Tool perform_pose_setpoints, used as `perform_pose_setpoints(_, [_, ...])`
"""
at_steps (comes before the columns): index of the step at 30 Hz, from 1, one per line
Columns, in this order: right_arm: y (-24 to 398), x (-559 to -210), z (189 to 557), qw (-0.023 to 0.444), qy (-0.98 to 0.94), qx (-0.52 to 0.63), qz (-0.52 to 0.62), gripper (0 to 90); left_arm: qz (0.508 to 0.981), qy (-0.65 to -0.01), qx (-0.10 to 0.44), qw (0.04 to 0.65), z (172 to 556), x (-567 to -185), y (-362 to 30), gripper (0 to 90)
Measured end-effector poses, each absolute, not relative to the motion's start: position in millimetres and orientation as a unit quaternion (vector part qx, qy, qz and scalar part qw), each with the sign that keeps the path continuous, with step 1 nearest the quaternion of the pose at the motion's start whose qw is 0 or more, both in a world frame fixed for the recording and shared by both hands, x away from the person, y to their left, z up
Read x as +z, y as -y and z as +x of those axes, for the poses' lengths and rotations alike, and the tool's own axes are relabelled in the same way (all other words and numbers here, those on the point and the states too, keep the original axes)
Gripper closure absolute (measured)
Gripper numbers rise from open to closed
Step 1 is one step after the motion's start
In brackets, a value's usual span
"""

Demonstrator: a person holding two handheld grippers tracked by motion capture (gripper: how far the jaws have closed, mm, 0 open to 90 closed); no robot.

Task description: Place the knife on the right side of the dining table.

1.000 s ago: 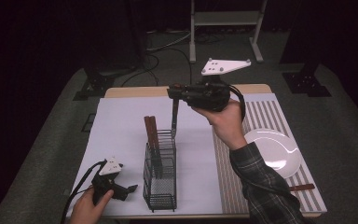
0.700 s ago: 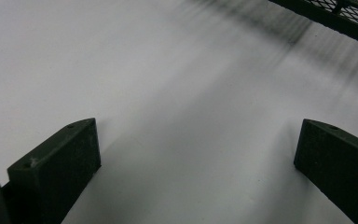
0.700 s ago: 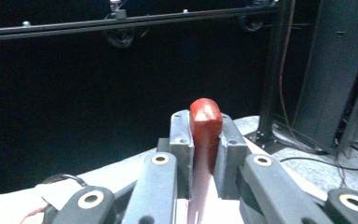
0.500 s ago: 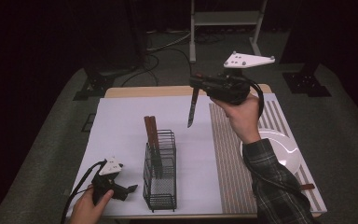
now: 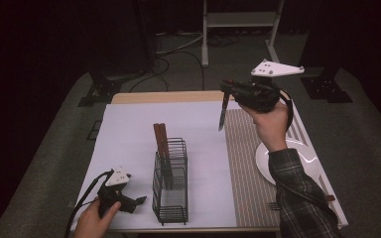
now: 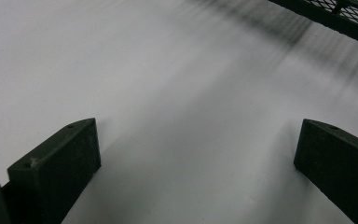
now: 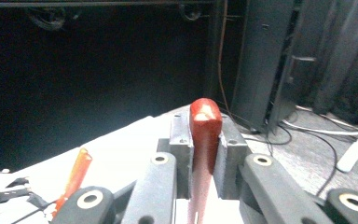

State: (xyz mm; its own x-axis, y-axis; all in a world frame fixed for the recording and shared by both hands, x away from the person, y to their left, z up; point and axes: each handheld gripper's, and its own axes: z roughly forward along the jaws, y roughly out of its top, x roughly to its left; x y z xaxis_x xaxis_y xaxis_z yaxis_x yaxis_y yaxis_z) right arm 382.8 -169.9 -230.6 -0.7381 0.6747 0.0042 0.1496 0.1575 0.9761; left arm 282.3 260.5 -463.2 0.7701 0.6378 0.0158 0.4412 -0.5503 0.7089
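- Taken from the wire rack and raised: a knife, clamped by its handle in the right gripper, hanging blade-down in the air over the far part of the bench, just left of the striped mat.
- Judged roughly midway: removal done, setting down not yet done. Likely destination somewhere by the white plate on the mat near the right edge, though that stays a guess.
- Left in the rack: two brown-handled pieces standing upright in the far end, handles up.
- Knife, as seen: slim dark blade, pointing almost straight down, tip well clear of the bench. In the right gripper view, a reddish-brown handle with a rounded glossy end, squeezed between the two jaw pads, end poking out past them.
- Left gripper: resting low at the near left corner of the bench, just beside the near end of the rack, jaws spread wide and holding nothing; bare white surface between them in the left gripper view, the rack's mesh at the upper right.
- Near the plate at the near right edge, something fork-like, too small to name with confidence.
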Motion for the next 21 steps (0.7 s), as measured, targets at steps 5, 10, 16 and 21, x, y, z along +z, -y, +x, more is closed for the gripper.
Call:
perform_pose_setpoints(5, [179.1,-238.4,387.3,0.241,-0.724,0.571,0.302,79.5,0.870,-0.310,0.138,0.359,282.4,-463.2,-260.5,0.0])
perform_pose_setpoints(10, [189.7,-248.3,393.0,0.255,-0.720,0.559,0.323,79.5,0.870,-0.310,0.138,0.359,282.3,-463.2,-260.5,0.0])
perform_pose_setpoints(16, [203.9,-262.8,400.7,0.270,-0.712,0.545,0.350,79.5,0.869,-0.310,0.138,0.359,282.3,-463.4,-260.4,0.0])
perform_pose_setpoints(21, [215.2,-276.6,408.3,0.280,-0.706,0.534,0.371,79.5,0.869,-0.310,0.138,0.359,282.3,-463.4,-260.4,0.0])
